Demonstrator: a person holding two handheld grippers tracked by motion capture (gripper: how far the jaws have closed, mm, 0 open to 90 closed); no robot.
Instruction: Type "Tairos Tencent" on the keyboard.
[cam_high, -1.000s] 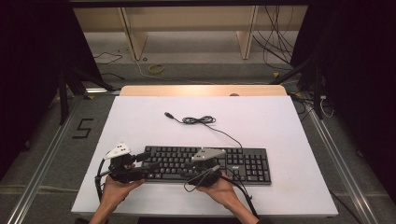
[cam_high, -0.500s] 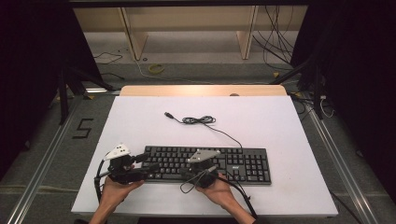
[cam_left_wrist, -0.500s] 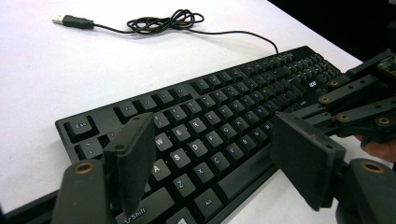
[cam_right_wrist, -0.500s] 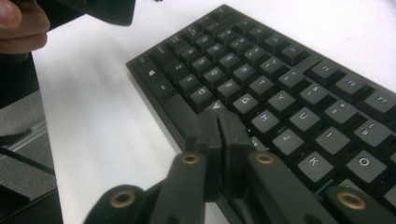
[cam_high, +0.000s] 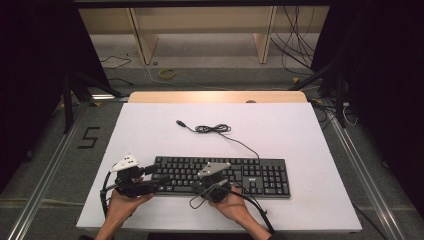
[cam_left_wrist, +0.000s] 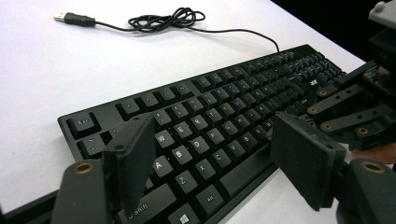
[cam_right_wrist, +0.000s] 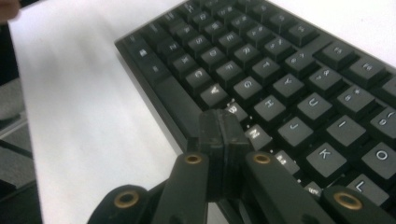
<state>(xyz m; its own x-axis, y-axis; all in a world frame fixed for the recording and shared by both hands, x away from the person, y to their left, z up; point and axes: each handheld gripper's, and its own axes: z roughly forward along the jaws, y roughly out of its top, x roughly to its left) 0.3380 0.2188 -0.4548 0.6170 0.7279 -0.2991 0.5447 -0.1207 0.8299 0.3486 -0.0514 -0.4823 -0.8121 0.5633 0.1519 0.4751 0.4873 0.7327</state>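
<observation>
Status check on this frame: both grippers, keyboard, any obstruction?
Left gripper open over keyboard left end. Right gripper shut, empty, tips at bottom key row. Cable lies behind, clear.

keyboard (cam_right_wrist: 289, 79) cut off at frame edges, nearest keys hidden behind right gripper (cam_right_wrist: 223, 135)

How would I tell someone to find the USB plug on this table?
Start at the black keyboard near the front edge of the white table. Follow its thin black cable back past the tangled loops. The USB plug is its loose, silver-tipped end, lying apart on bare table.
</observation>
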